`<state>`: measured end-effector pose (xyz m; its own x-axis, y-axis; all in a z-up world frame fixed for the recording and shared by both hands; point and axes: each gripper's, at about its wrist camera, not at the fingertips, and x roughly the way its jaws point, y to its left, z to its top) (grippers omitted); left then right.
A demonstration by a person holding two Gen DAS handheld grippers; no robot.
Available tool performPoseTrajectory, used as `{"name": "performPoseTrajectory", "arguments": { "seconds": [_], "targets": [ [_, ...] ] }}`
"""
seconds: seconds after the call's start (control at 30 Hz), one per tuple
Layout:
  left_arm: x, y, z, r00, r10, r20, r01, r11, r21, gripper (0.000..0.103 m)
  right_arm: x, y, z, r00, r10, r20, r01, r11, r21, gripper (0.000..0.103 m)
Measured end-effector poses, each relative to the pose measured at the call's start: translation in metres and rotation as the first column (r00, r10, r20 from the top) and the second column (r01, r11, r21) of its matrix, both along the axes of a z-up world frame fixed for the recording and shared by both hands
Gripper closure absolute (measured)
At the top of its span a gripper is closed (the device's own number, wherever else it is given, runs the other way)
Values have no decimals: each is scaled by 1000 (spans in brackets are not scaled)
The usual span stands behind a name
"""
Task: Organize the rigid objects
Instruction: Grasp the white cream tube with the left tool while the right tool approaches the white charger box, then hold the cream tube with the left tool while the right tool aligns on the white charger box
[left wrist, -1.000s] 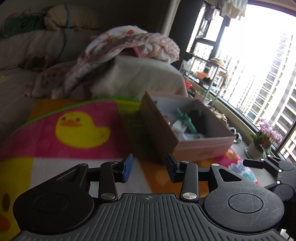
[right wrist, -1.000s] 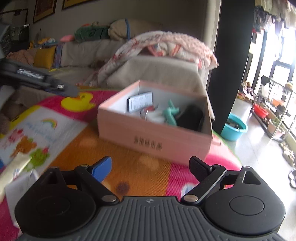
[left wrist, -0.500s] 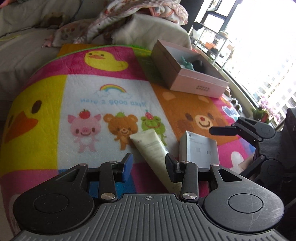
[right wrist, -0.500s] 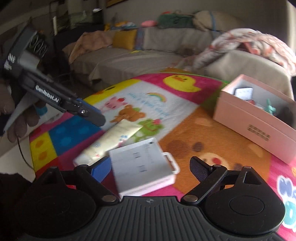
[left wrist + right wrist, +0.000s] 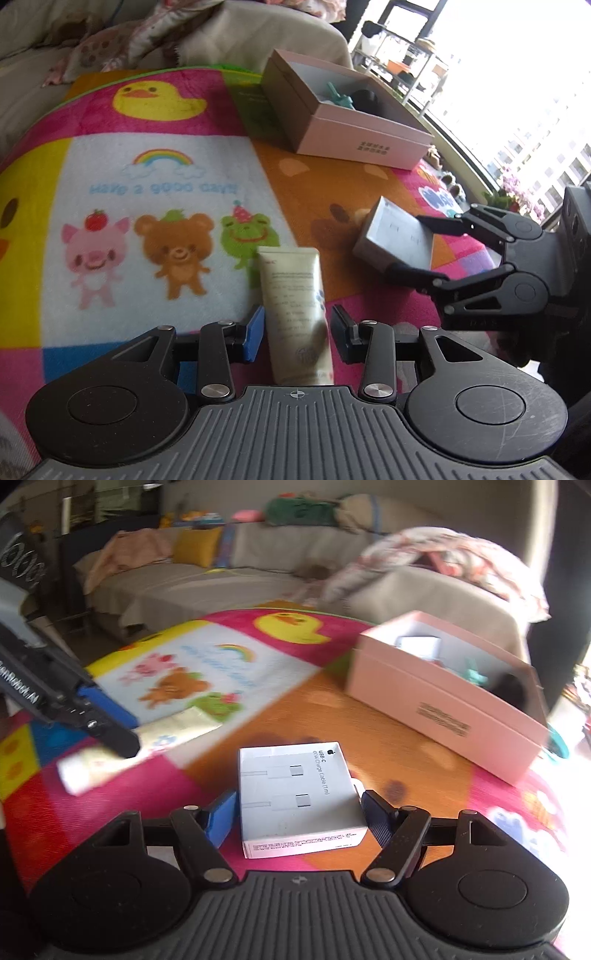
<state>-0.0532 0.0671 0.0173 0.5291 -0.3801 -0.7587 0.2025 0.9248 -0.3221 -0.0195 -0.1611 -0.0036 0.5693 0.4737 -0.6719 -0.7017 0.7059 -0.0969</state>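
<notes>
While a second ago both cameras were looking at the pink box [image 5: 354, 122], the two grippers are now sitting low over the cartoon mat [image 5: 155, 192]; the right gripper [image 5: 299, 814] has just been narrowing its jaws around the white cable box [image 5: 295, 794], the pads nearly touching its sides yet seemingly not gripping; the left gripper [image 5: 297, 332] is standing half open astride the cream tube [image 5: 295, 306], gaps showing either side. Both pickups are looking imminent; the pink box, already holding a teal item, is sitting well beyond, nothing blocking the way.

one cream tube [image 5: 295, 314], one white box [image 5: 299, 797], one pink box [image 5: 365, 129]
</notes>
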Motion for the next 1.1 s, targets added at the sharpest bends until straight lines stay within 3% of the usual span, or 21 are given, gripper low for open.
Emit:
{"name": "performPoseTrajectory", "arguments": {
  "seconds": [0.1,0.33,0.53,0.67,0.77,0.87,1.1],
  "targets": [
    [-1,-17,1,998,-66,9,65,997,44,60,7,-8,-5,998,-58,7,58,998,-24,28],
    [-20,-32,8,982,-187,26,180,969,170,60,14,-20,-12,991,-135,-4,135,991,12,4],
    [-25,-42,5,970,-240,32,224,940,257,60,26,-26,-16,983,-167,-77,170,984,44,0],
    [-19,-46,3,966,-244,87,206,928,311,63,24,-24,-17,983,-170,-72,173,984,42,0],
    [-9,-44,7,964,-219,151,166,939,300,71,25,-24,-17,982,-170,-78,174,984,46,0],
    [7,-40,11,965,-158,208,108,966,234,79,25,-24,-17,982,-171,-78,175,984,46,0],
    [38,-32,1,976,-40,216,7,988,151,78,25,-24,-17,982,-172,-79,176,983,48,0]
  ]
}}
